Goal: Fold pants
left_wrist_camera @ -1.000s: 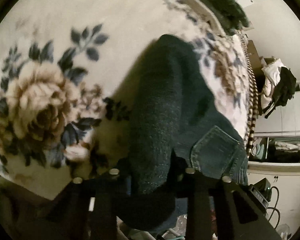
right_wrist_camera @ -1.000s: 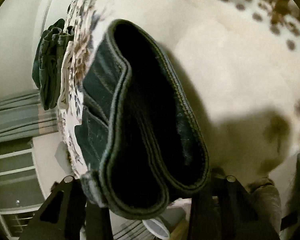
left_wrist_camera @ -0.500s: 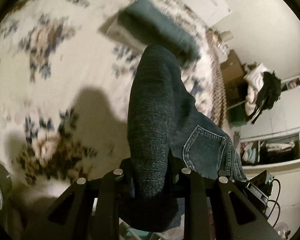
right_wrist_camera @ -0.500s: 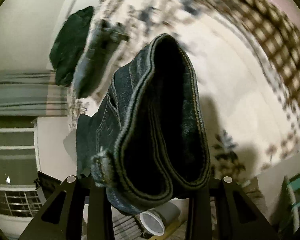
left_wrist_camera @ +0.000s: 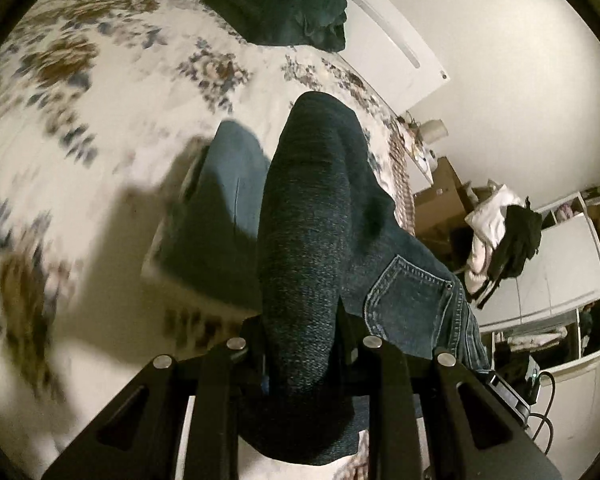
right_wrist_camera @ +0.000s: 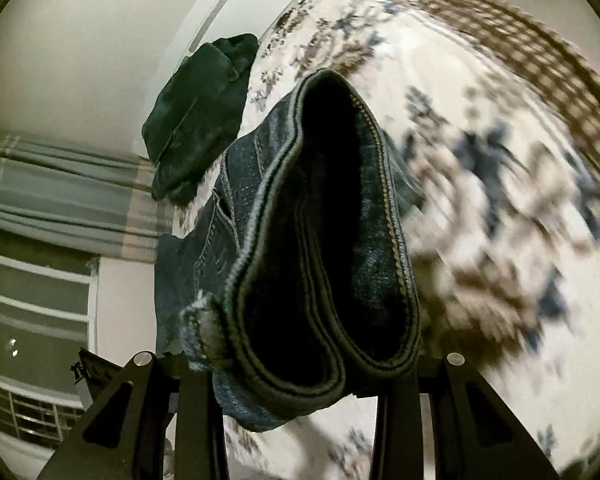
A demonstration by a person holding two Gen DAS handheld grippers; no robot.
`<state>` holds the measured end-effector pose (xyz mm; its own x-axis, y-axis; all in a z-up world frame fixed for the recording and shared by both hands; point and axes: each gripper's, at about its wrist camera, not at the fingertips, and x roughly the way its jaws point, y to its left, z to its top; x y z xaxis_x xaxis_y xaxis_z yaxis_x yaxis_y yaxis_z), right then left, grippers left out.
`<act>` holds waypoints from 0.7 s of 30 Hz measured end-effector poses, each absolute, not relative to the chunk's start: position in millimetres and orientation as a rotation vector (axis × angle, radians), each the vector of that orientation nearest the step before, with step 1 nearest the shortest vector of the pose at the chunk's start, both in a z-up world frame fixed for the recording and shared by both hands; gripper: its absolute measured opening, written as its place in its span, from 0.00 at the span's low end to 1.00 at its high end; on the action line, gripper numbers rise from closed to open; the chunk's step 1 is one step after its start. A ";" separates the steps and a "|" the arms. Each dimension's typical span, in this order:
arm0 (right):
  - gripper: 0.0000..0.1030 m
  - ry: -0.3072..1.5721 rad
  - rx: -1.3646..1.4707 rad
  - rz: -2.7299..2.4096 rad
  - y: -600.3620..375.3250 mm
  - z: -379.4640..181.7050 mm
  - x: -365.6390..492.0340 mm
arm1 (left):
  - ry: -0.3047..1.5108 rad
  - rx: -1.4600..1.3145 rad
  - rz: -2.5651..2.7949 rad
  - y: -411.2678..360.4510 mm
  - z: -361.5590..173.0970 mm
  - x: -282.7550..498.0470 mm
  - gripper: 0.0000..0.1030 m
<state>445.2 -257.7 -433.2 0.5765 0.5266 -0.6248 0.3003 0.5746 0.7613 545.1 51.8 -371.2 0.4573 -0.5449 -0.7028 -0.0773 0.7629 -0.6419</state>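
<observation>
Up they went! Both tongs, left [left_wrist_camera: 300, 344] and right [right_wrist_camera: 300, 360], stayed clamped on the folded jeans [left_wrist_camera: 312, 240], lifted clear of the floral bed [left_wrist_camera: 100, 128] below, swinging toward another folded pair [left_wrist_camera: 220, 208] just ahead: stacking, probably.

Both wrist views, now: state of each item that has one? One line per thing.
jeans: folded thick, lifted off the bed, held at both ends
left gripper: shut on the jeans' folded edge
right gripper: shut on the jeans' waistband end
blue folded garment: lying flat on the bedspread
dark clothes pile: heaped at the bed's far edge
floral bedspread: spread flat
</observation>
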 end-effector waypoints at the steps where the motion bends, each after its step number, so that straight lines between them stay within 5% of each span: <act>1: 0.35 0.986 0.988 0.161 -254.8 -437.0 466.3 | 1.075 -0.672 -0.317 53.2 -378.1 561.5 0.19; 9: 0.35 1.071 0.958 0.178 -241.8 -524.2 591.1 | 1.165 -0.659 -0.295 65.7 -471.8 653.6 0.19; 16: 0.38 1.124 0.963 0.169 -244.6 -548.8 591.0 | 1.181 -0.664 -0.319 66.8 -476.3 634.4 0.22; 21: 0.59 1.191 0.844 0.113 -241.3 -540.2 590.5 | 1.222 -0.518 -0.225 58.9 -459.2 629.3 0.38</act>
